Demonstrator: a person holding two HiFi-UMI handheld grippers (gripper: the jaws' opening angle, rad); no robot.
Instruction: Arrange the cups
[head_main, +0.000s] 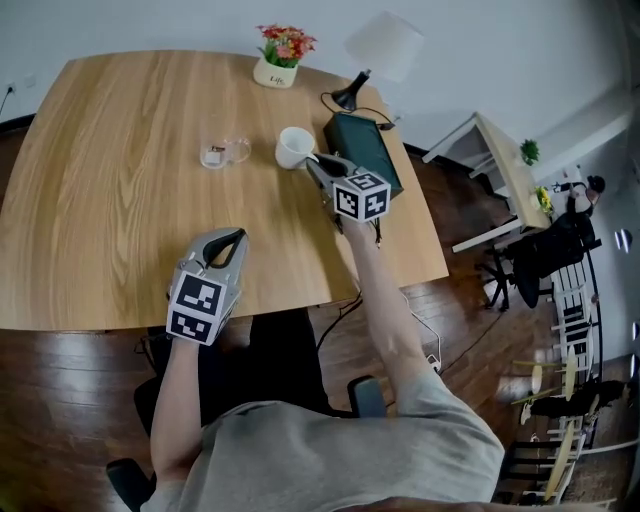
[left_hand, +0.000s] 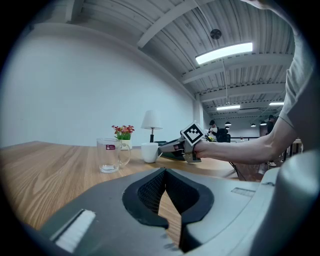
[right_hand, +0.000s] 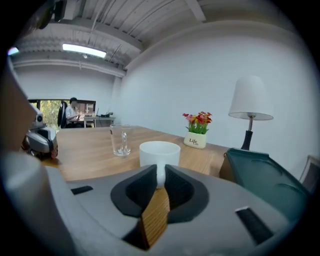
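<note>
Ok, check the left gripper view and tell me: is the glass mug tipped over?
No, the glass mug stands upright on the table, left of the white cup.

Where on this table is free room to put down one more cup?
Bare: the table left of the glass mug, and between it and the left gripper. Crowded: the far right, where white cup, green case and lamp stand close.
</note>
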